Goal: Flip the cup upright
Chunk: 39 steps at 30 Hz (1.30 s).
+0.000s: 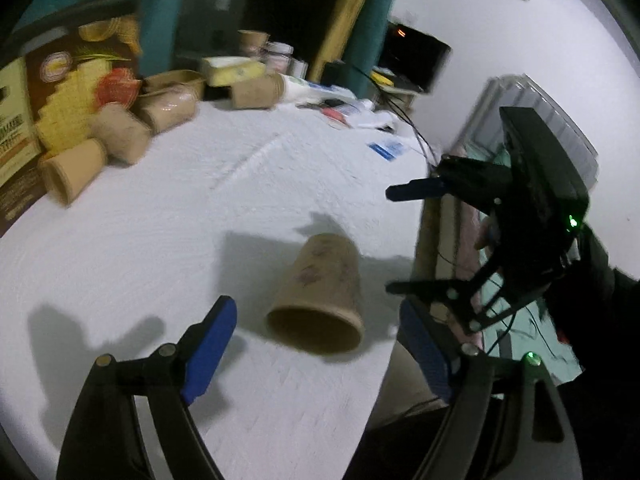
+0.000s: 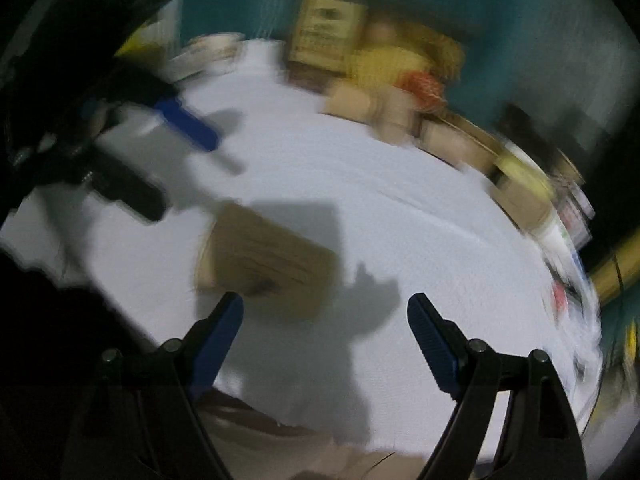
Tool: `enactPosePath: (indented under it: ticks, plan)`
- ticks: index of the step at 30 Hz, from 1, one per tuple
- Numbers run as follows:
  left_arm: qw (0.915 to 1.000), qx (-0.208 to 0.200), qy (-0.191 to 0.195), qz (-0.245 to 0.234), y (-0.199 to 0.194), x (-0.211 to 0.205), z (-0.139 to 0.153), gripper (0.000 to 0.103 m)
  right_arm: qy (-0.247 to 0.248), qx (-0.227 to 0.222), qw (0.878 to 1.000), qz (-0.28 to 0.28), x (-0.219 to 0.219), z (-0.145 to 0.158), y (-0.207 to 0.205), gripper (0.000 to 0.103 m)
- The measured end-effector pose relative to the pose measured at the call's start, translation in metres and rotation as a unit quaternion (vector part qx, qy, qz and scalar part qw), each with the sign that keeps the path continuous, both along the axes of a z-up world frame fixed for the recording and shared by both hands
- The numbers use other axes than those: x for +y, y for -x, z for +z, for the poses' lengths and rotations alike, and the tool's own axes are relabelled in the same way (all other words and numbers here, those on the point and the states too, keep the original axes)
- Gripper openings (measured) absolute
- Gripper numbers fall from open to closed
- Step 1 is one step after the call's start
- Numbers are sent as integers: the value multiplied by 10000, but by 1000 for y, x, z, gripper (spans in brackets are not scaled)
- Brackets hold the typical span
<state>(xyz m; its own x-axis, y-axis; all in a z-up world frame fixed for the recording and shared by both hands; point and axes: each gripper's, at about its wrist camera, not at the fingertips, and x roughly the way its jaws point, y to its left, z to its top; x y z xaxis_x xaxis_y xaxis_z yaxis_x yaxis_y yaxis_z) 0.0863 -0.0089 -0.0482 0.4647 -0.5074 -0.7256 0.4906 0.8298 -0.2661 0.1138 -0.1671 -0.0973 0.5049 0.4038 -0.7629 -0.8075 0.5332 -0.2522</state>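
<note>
A brown paper cup [image 1: 320, 292] lies on its side on the white table [image 1: 200, 220], its open mouth facing my left gripper. My left gripper [image 1: 316, 316] is open, its blue pads either side of the cup's mouth and just short of it. My right gripper [image 1: 396, 240] shows at the right, open and empty beyond the table's right edge. In the blurred right wrist view the cup [image 2: 268, 260] lies just ahead of my open right gripper [image 2: 326, 306], nearer its left pad. The left gripper [image 2: 160, 160] shows at upper left.
Several brown paper cups [image 1: 116, 132] lie heaped at the back left by a printed snack box [image 1: 52, 92]. Papers and small packets [image 1: 352, 108] clutter the far right of the table. The table's right edge [image 1: 404, 320] runs close beside the cup.
</note>
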Motion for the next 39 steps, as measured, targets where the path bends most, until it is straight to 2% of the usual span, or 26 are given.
enactPosePath:
  ticks: [3,8,11,15,18,24,26,29,32,36,39]
  plan:
    - [9989,-53,-108,450,16,17,-3,84,706,-60,9955,637,26,-5,-2,83]
    - [9946,55,-87,1033,39,45,-17,84,1710,-79,9741,1477,55,-16,-9,83]
    - [9916,191,133,1272,49,60,-28,84,2425,-33,9495,1991,71,-26,-8,83]
    - [9904,312,318,1311,58,70,-38,84,3179,4,9146,2499,86,-40,-5,83]
    - [9901,328,385,1309,58,71,-41,84,3499,-38,8986,2648,96,-47,-7,83]
    - [9889,330,582,1323,62,74,-46,84,3811,-63,8783,2887,117,-57,-9,82]
    - [9882,330,633,1357,64,77,-47,84,3874,-48,8744,2922,123,-59,-5,78]
    - [9869,299,686,1430,69,83,-48,84,3985,17,8691,2931,129,-65,-7,64]
    - [9850,282,750,1531,72,90,-49,84,3983,103,8698,2910,131,-64,-8,63]
    - [9835,272,757,1621,73,94,-50,84,3842,49,8797,2804,133,-55,-12,63]
    - [9830,233,750,1662,74,94,-49,84,3590,-59,8958,2618,133,-45,-20,63]
